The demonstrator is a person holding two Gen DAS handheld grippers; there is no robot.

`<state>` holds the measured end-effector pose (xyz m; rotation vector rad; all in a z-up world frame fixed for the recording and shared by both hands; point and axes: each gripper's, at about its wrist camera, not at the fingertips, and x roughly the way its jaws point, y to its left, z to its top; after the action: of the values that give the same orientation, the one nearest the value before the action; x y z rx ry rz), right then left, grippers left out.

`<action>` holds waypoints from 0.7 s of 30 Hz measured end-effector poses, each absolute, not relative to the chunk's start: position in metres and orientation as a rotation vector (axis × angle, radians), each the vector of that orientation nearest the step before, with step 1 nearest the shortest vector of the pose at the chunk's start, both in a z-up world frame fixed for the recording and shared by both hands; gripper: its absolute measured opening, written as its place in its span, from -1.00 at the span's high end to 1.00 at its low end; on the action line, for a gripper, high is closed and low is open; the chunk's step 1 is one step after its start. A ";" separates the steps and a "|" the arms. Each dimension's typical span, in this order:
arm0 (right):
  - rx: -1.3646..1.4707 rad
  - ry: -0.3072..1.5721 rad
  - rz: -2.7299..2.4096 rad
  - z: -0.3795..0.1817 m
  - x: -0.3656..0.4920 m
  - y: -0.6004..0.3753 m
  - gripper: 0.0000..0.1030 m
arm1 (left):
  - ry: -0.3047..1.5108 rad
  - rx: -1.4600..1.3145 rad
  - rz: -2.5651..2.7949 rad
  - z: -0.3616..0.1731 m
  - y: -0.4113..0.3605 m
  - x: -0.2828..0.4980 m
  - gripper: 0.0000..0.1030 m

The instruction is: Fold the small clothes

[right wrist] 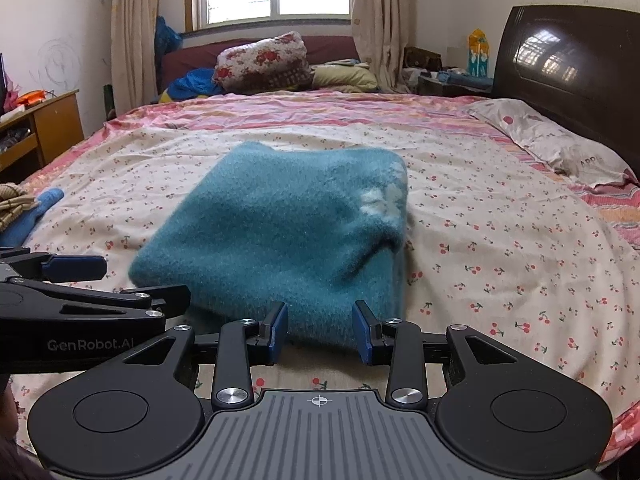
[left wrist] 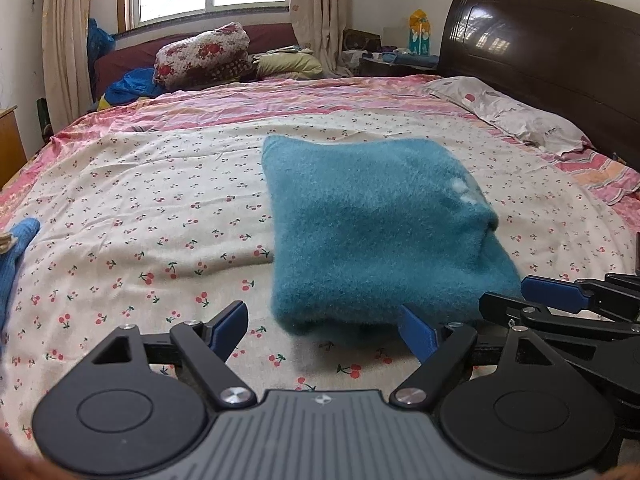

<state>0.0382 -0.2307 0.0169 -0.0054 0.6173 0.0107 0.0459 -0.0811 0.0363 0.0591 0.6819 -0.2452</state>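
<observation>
A fuzzy teal garment [left wrist: 376, 232] lies folded into a rough square on the cherry-print bedsheet [left wrist: 140, 216]; a white flower pattern shows near its right edge [right wrist: 384, 200]. My left gripper [left wrist: 322, 330] is open and empty, just in front of the garment's near left corner. My right gripper [right wrist: 320, 330] is open and empty, its fingertips at the garment's [right wrist: 276, 236] near edge. Each gripper shows from the side in the other's view, the right one [left wrist: 560, 296] and the left one [right wrist: 80, 276].
A blue garment [right wrist: 36, 212] and a beige knit piece [right wrist: 12, 200] lie at the bed's left edge. A pillow [right wrist: 560, 148] and dark headboard [right wrist: 568, 64] are at right. Bedding is piled under the window [right wrist: 264, 64]. A wooden desk [right wrist: 44, 124] stands left.
</observation>
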 end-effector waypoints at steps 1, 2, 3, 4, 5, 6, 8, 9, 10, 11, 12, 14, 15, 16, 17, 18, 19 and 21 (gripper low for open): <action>-0.006 0.619 0.010 0.017 0.039 -0.231 0.32 | 0.678 0.064 -0.244 0.036 -0.082 0.046 -0.71; -0.005 0.619 0.010 0.017 0.039 -0.231 0.32 | 0.677 0.067 -0.243 0.037 -0.082 0.045 -0.72; -0.004 0.619 0.009 0.017 0.039 -0.231 0.32 | 0.676 0.068 -0.243 0.037 -0.082 0.045 -0.72; -0.005 0.619 0.009 0.017 0.039 -0.231 0.32 | 0.675 0.067 -0.243 0.037 -0.082 0.045 -0.72; -0.005 0.619 0.009 0.017 0.039 -0.231 0.32 | 0.675 0.066 -0.243 0.037 -0.082 0.045 -0.72; -0.005 0.620 0.010 0.017 0.039 -0.231 0.32 | 0.676 0.066 -0.243 0.037 -0.082 0.045 -0.72; -0.004 0.619 0.010 0.017 0.039 -0.231 0.32 | 0.677 0.064 -0.243 0.037 -0.082 0.045 -0.72; -0.005 0.620 0.009 0.017 0.039 -0.231 0.32 | 0.676 0.063 -0.242 0.037 -0.082 0.045 -0.72; -0.005 0.619 0.010 0.017 0.039 -0.231 0.32 | 0.675 0.062 -0.241 0.037 -0.082 0.045 -0.72; -0.005 0.619 0.010 0.017 0.039 -0.231 0.32 | 0.674 0.060 -0.241 0.037 -0.082 0.045 -0.72; -0.005 0.618 0.009 0.017 0.039 -0.231 0.32 | 0.674 0.059 -0.240 0.037 -0.082 0.045 -0.72; -0.005 0.618 0.009 0.017 0.039 -0.231 0.32 | 0.674 0.059 -0.240 0.037 -0.082 0.044 -0.72; -0.005 0.618 0.009 0.017 0.038 -0.231 0.32 | 0.674 0.060 -0.239 0.037 -0.082 0.044 -0.72; -0.005 0.618 0.009 0.017 0.039 -0.231 0.32 | 0.673 0.061 -0.237 0.037 -0.082 0.044 -0.72; -0.005 0.619 0.008 0.017 0.039 -0.231 0.32 | 0.673 0.062 -0.236 0.037 -0.082 0.044 -0.72; -0.004 0.620 0.008 0.017 0.039 -0.231 0.32 | 0.673 0.065 -0.234 0.037 -0.083 0.044 -0.72; -0.004 0.619 0.007 0.017 0.039 -0.231 0.32 | 0.671 0.068 -0.232 0.038 -0.083 0.044 -0.72; -0.004 0.620 0.005 0.017 0.039 -0.231 0.32 | 0.665 0.073 -0.233 0.038 -0.083 0.043 -0.72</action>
<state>0.0387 -0.2314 0.0173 -0.0037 0.6197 0.0052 0.0432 -0.0835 0.0378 0.0726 0.6648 -0.2325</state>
